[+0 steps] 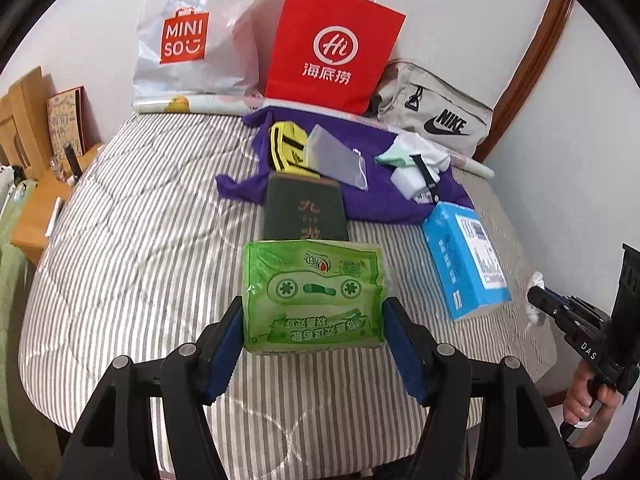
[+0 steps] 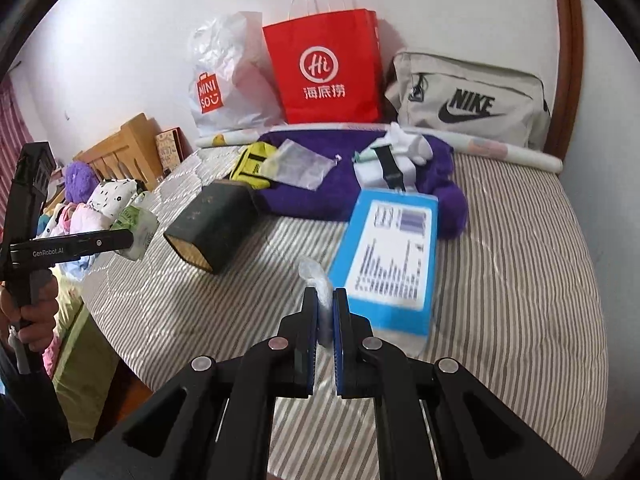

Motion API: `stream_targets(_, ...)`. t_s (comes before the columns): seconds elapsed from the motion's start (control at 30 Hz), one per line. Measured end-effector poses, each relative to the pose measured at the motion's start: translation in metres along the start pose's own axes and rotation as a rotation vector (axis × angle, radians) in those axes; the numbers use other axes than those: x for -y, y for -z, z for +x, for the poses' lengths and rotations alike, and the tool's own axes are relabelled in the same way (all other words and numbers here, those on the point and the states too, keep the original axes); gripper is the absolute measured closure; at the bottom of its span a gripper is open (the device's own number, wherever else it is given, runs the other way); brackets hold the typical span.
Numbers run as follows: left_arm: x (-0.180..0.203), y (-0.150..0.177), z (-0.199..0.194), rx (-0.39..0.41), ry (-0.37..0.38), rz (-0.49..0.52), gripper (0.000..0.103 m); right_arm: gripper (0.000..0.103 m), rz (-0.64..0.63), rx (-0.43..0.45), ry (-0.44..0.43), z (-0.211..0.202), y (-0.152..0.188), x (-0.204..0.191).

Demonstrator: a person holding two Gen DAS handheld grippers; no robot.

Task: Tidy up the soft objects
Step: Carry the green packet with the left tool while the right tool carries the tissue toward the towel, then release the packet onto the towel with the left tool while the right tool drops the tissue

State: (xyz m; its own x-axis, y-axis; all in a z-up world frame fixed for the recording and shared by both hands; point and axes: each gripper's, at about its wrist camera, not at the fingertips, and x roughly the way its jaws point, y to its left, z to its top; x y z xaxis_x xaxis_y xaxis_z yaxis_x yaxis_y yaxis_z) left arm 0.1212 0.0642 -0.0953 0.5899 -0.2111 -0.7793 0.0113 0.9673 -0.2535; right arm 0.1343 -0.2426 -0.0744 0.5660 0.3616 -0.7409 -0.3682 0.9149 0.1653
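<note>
Blue-padded left gripper (image 1: pixel 314 312) pinches a green tissue pack (image 1: pixel 314 300) above the striped bed (image 1: pixel 140 240); the right gripper (image 2: pixel 326 304) squeezes a thin white tissue (image 2: pixel 322 284).

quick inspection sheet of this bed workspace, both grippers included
surface: striped quilt on a bed, mostly bare in front
job's things: green tissue pack; blue tissue pack lying flat; purple towel with yellow socks and white socks on it
clutter: dark box, clear pouch, red paper bag, white plastic bag, grey bag
grippers: left gripper clamps the green tissue pack; right gripper shut on a white tissue
cables: nothing seen
surroundings: white wall, wooden headboard, bedside table
</note>
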Motion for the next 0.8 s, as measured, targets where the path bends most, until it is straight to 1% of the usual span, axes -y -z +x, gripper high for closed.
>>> stream_targets(0.17,0.002,-0.016,0.001,0.01,0.0,0.007,0.038,0.096,-0.008,0.008,-0.02,0.003,-0.018,0.002)
stream_targets(0.47,0.001,-0.044,0.011,0.026,-0.008,-0.006,0.038,0.096,-0.016,0.018,-0.016,0.015,-0.049,0.013)
stream_targets(0.8,0.004,-0.066,0.031,0.016,-0.014,-0.008,0.038,0.096,-0.041,0.014,-0.01,0.039,-0.081,0.023)
